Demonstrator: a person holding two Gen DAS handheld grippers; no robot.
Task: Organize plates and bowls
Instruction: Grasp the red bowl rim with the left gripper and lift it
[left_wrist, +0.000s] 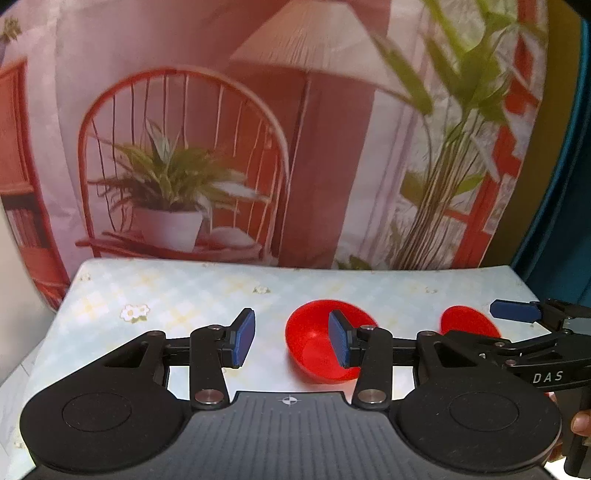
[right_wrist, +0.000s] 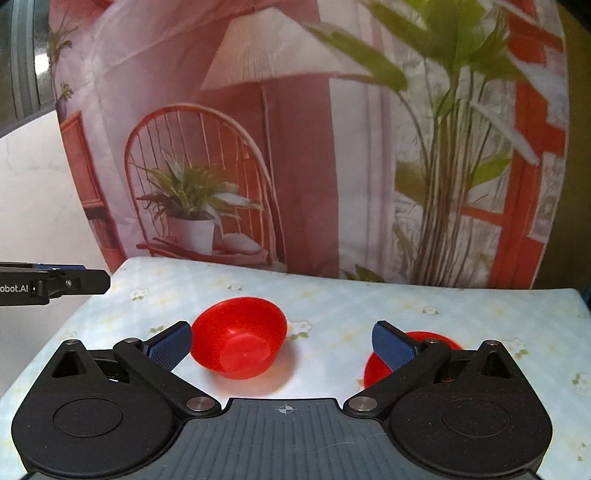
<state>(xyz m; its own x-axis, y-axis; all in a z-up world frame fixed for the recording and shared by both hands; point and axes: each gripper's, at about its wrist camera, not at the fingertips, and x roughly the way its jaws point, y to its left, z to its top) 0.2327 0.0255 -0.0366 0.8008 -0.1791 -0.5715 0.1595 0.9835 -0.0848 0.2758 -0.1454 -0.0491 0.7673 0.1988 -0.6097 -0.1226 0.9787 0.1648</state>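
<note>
A red bowl (left_wrist: 317, 347) lies tipped on its side on the table; in the right wrist view (right_wrist: 240, 338) its base faces me. A second red dish (left_wrist: 467, 321) sits further right, partly hidden behind my right gripper's right finger (right_wrist: 391, 345) in the right wrist view (right_wrist: 373, 371). My left gripper (left_wrist: 291, 341) is open and empty, its right pad in front of the tipped bowl. My right gripper (right_wrist: 282, 345) is open wide and empty, with the tipped bowl between its fingers ahead. It also shows in the left wrist view (left_wrist: 517, 312).
The table (left_wrist: 177, 295) has a pale checked cloth with flowers. A printed backdrop (left_wrist: 258, 129) with chair, lamp and plants hangs right behind the far edge. The left gripper shows at the left of the right wrist view (right_wrist: 74, 282).
</note>
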